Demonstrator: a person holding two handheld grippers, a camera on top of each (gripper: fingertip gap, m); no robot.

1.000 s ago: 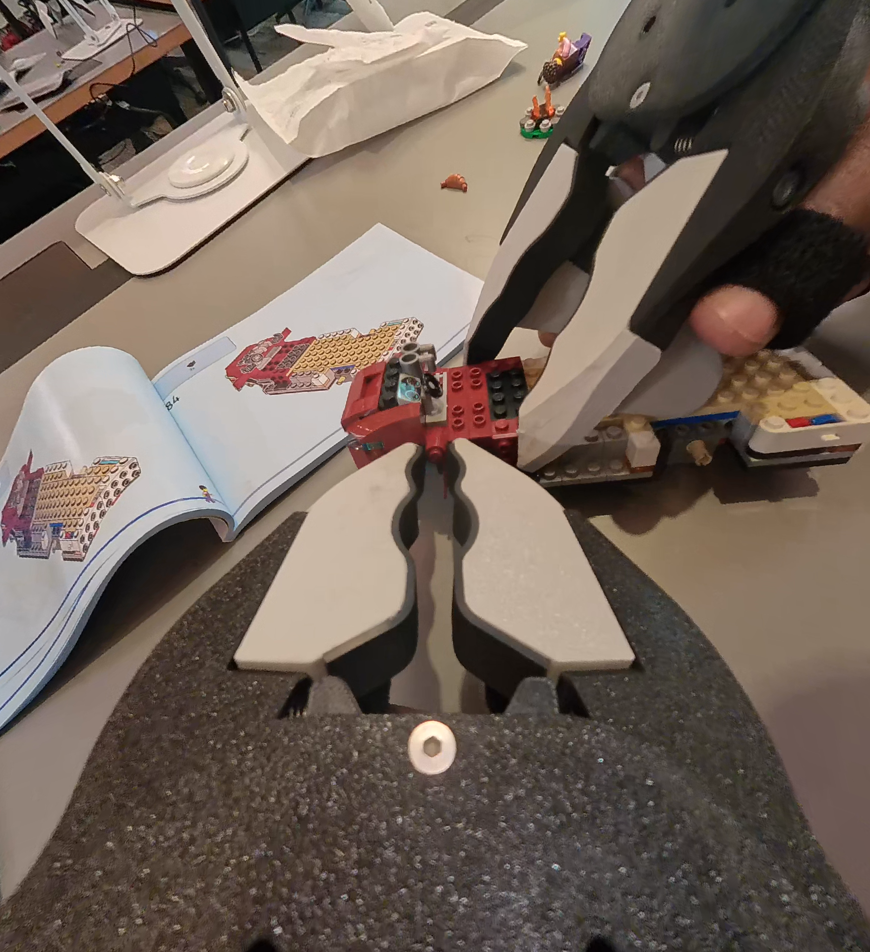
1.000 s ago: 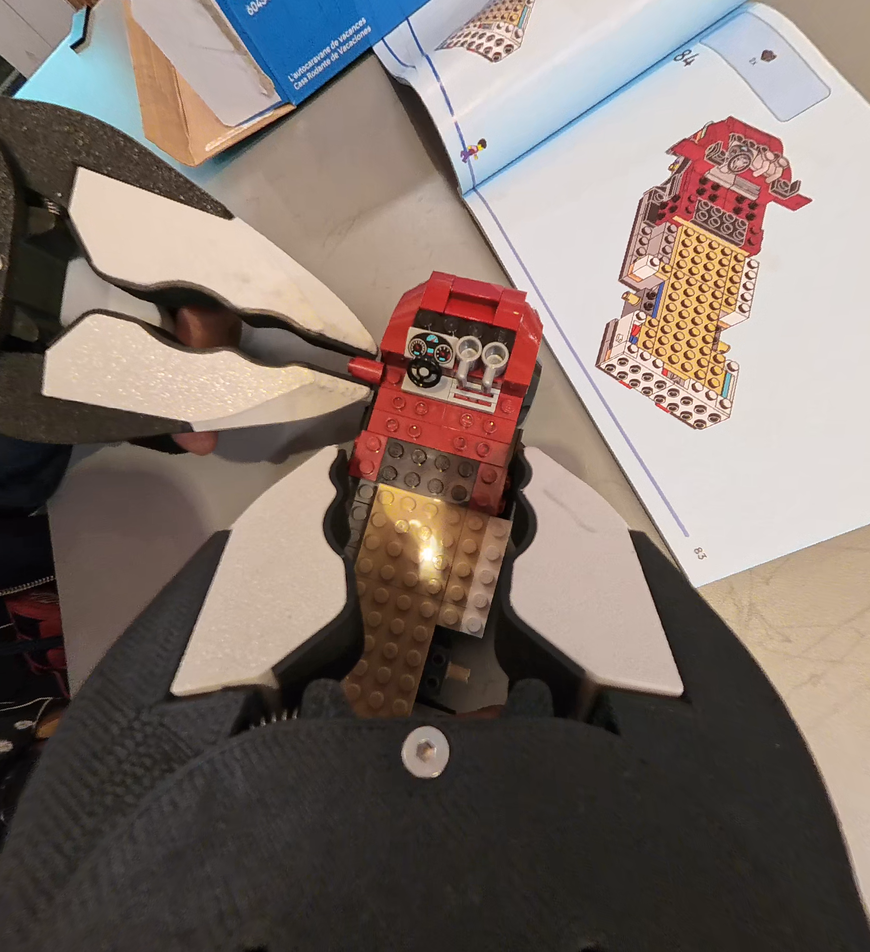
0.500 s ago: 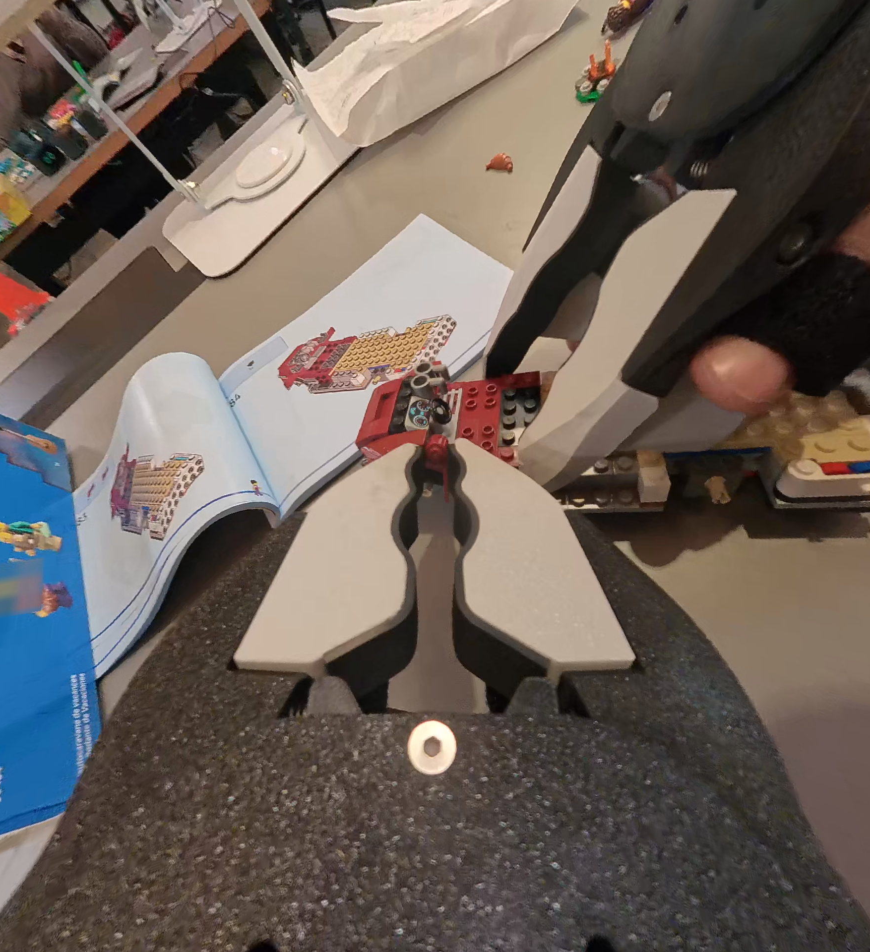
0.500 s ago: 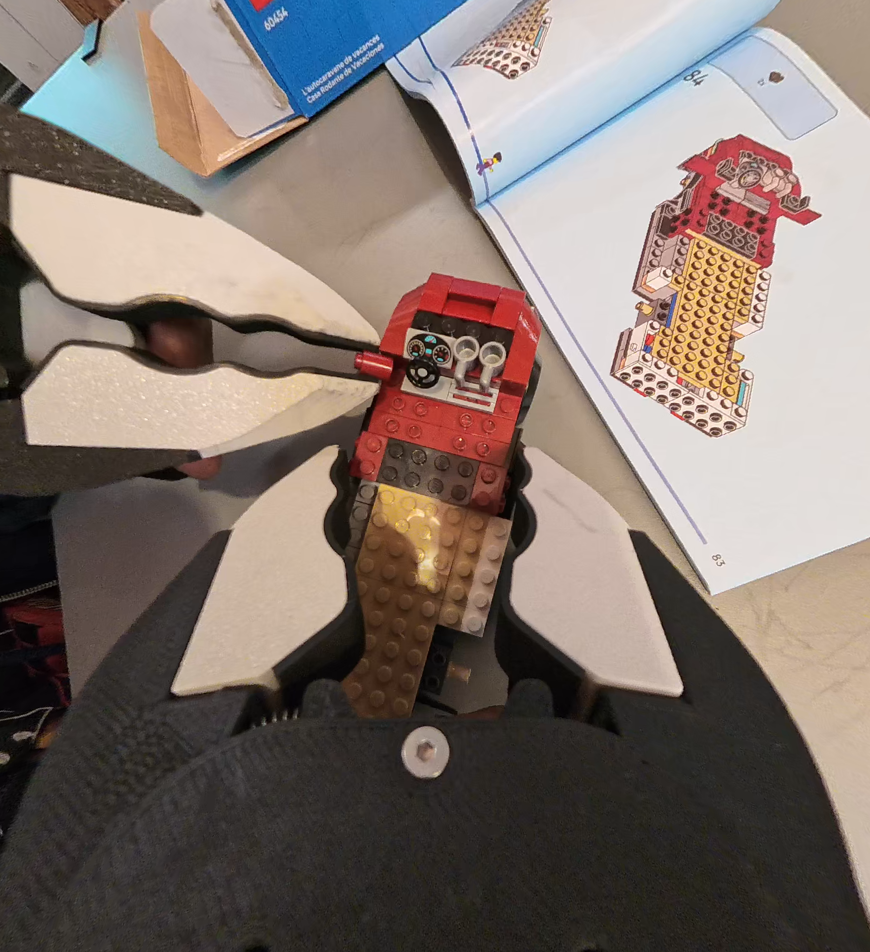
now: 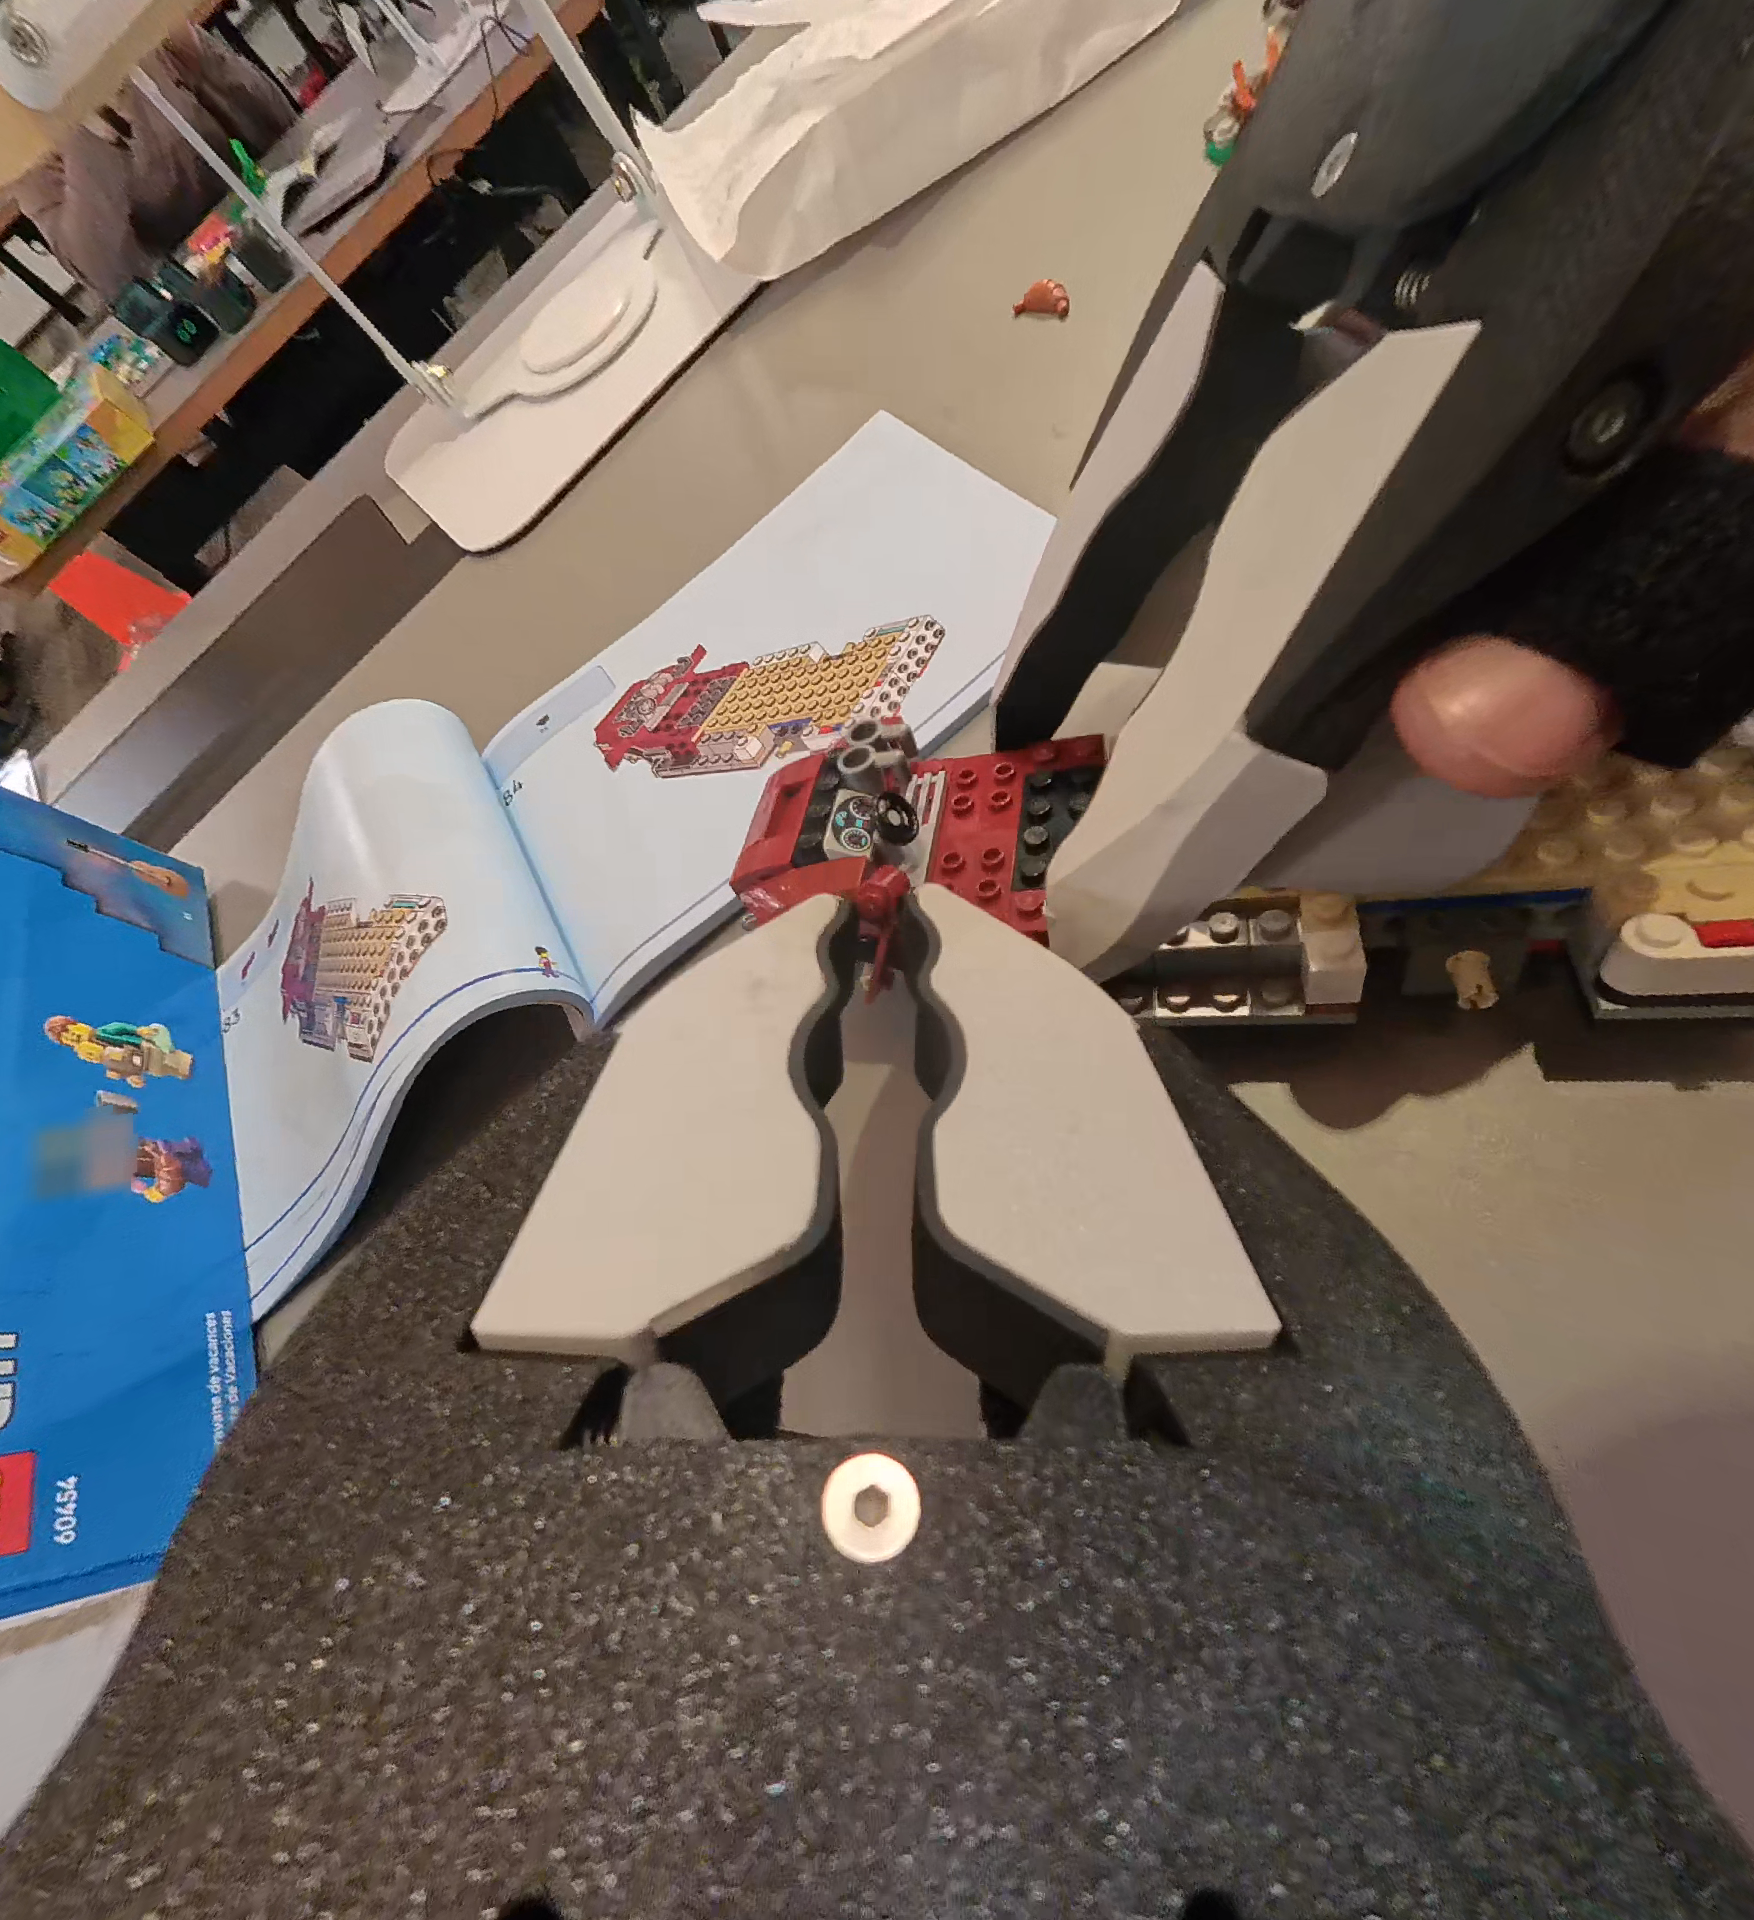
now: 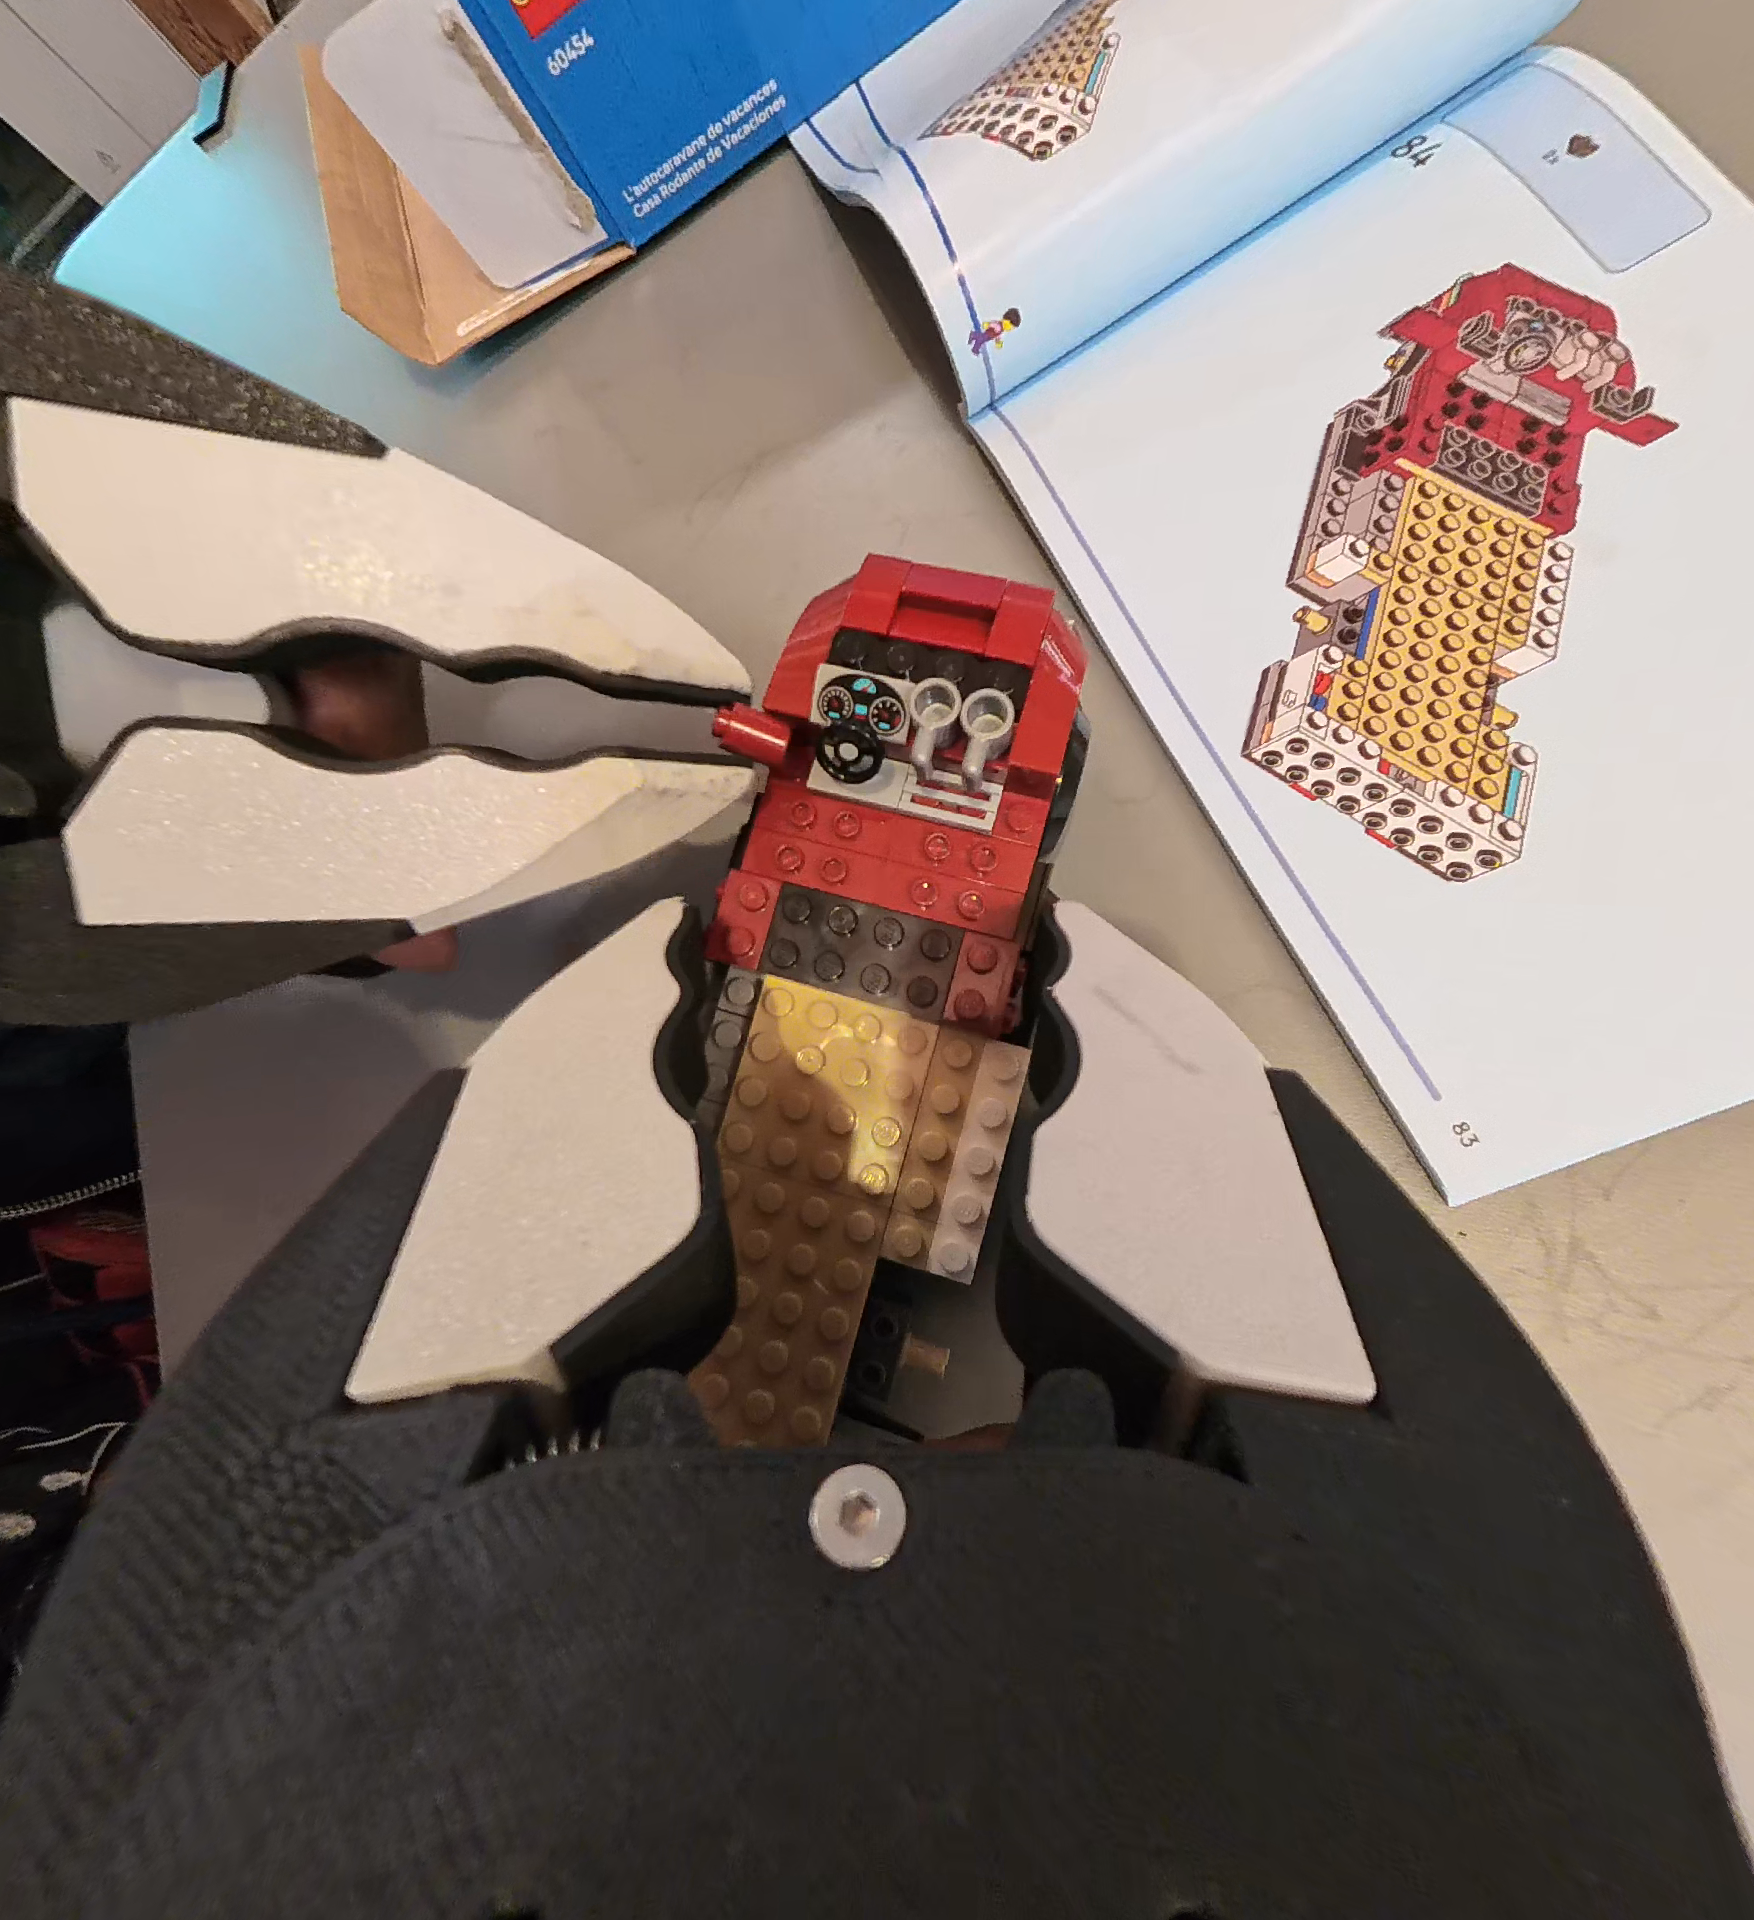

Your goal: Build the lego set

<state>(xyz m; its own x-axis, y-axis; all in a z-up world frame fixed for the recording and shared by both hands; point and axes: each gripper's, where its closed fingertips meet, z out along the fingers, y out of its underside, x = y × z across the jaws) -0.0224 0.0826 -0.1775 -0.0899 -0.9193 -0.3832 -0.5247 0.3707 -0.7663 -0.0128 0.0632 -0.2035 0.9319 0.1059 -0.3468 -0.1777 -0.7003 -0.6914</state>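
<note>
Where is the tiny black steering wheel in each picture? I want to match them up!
Left wrist view: the steering wheel sits just above centre, right beyond the left gripper.
Right wrist view: the steering wheel sits above centre, on the brick vehicle, beside the left gripper's tips.
Shared landmark: the round-dial dashboard tile next to it.

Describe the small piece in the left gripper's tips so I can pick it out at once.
Find the open instruction booklet on the grey table; the brick vehicle beside it sits between the right gripper's fingers. At its cab's left side, the left gripper pinches a small dark-red piece, the only part jutting sideways beside the black steering wheel.
</note>
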